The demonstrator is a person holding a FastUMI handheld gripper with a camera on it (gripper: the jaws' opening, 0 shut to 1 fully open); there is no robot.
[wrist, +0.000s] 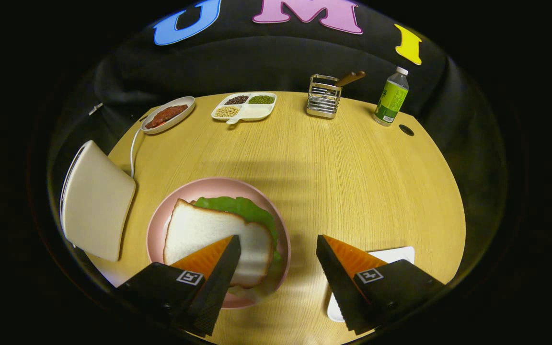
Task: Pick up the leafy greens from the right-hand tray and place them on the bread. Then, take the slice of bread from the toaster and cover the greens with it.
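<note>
Pink plate (157,225) near the table's (333,182) front edge carries the bread slice (199,235) atop leafy greens (247,208); the gripper (278,249) hangs above, fingers spread wide, holding nothing. A white tray (398,254) lies just right. The toaster (95,201) stands at the left edge.

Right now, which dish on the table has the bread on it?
The round pink plate just ahead of the open gripper: bread slice lies over greens. The oval dish holds something red-brown; the divided tray holds beans.
</note>
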